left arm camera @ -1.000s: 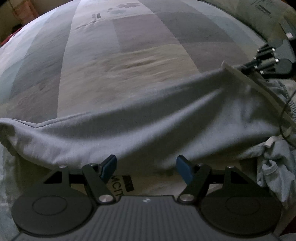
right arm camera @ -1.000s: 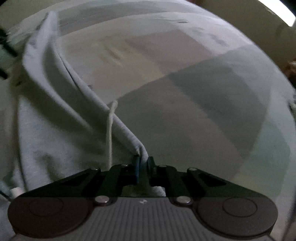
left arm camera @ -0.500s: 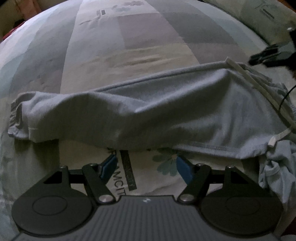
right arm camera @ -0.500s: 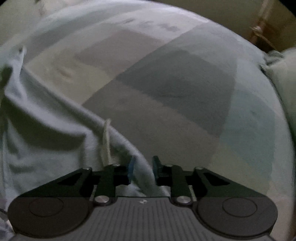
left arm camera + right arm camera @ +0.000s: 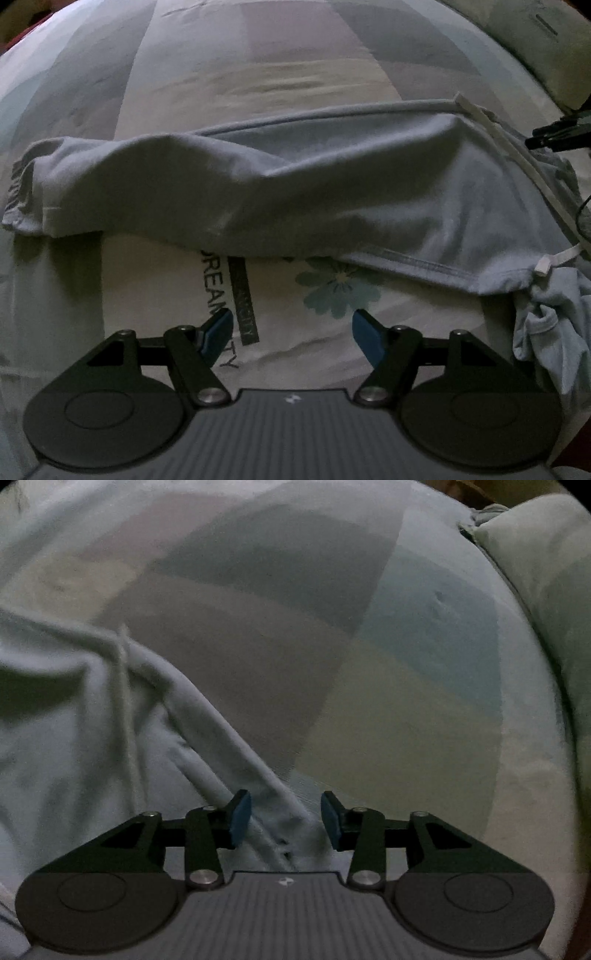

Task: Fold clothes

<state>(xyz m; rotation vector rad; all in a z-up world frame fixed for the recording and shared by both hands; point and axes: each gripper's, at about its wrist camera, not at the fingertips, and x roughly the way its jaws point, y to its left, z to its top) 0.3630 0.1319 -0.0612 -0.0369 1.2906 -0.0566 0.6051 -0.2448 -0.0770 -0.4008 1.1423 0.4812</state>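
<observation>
A light grey garment (image 5: 295, 184) is laid across a bedsheet (image 5: 258, 55) patterned in grey, beige and pale blue blocks. In the left wrist view the garment is spread sideways in a long band, with a gathered cuff (image 5: 18, 192) at its left end and a white drawstring (image 5: 517, 158) running down its right side. The left gripper (image 5: 291, 328) is held with jaws spread wide and nothing between them; it is positioned over printed sheet with a flower motif (image 5: 340, 288) and dark lettering (image 5: 225, 306), just short of the garment's near edge. The right gripper (image 5: 286, 816) is also seen released, jaws apart, with a bunched fold of the garment (image 5: 221, 738) lying between and below the blue pads (image 5: 240, 816), not clamped. A pillow (image 5: 546, 572) is visible at the far right of the right wrist view.
</observation>
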